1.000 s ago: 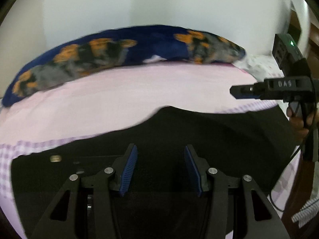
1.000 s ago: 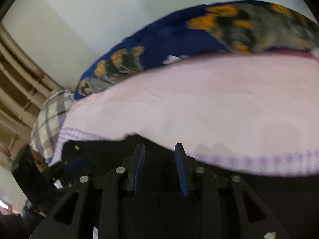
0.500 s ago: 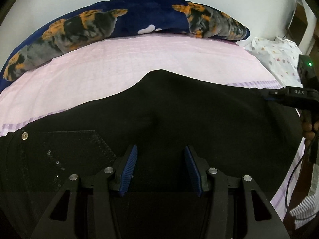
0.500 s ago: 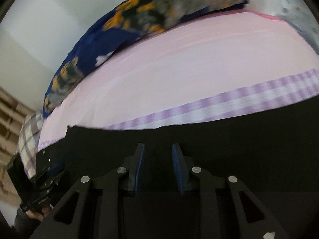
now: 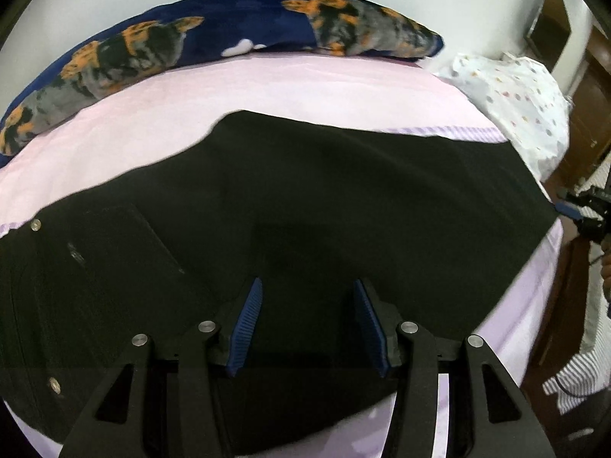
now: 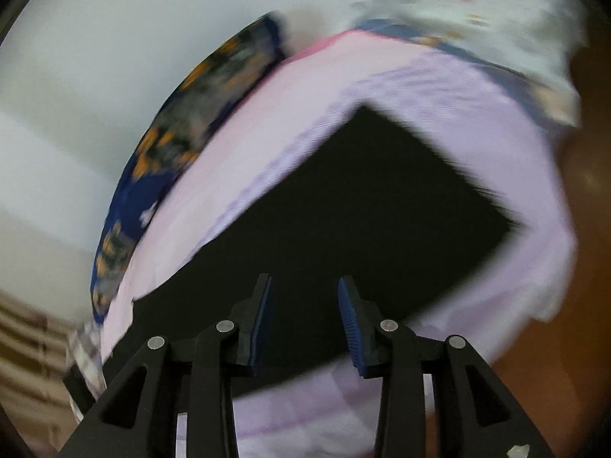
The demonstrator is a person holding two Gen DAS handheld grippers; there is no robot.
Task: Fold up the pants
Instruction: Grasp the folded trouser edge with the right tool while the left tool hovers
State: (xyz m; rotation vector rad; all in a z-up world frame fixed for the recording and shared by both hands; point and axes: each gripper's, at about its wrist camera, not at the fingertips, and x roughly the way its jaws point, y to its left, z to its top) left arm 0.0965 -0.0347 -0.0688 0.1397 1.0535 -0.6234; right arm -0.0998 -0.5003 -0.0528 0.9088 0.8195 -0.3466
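Black pants (image 5: 305, 206) lie spread flat on a pink bed sheet (image 5: 267, 87), waist with rivets and a back pocket at the left, leg ends at the right. My left gripper (image 5: 307, 324) is open and empty, just above the pants' near edge. My right gripper (image 6: 305, 320) is open and empty over the leg-end part of the pants (image 6: 362, 198), in a blurred, tilted view. The right gripper also shows at the far right of the left wrist view (image 5: 573, 210), beside the leg hem.
A navy, orange and grey blanket roll (image 5: 229, 42) lies along the far side of the bed against a white wall. A white dotted pillow (image 5: 515, 95) sits at the right end. Brown wooden furniture (image 5: 588, 87) stands right of the bed.
Both grippers have risen and pulled back from the pants. The right gripper's fingers have opened wider and its view has swung right toward the leg hem. The pants now lie flat.
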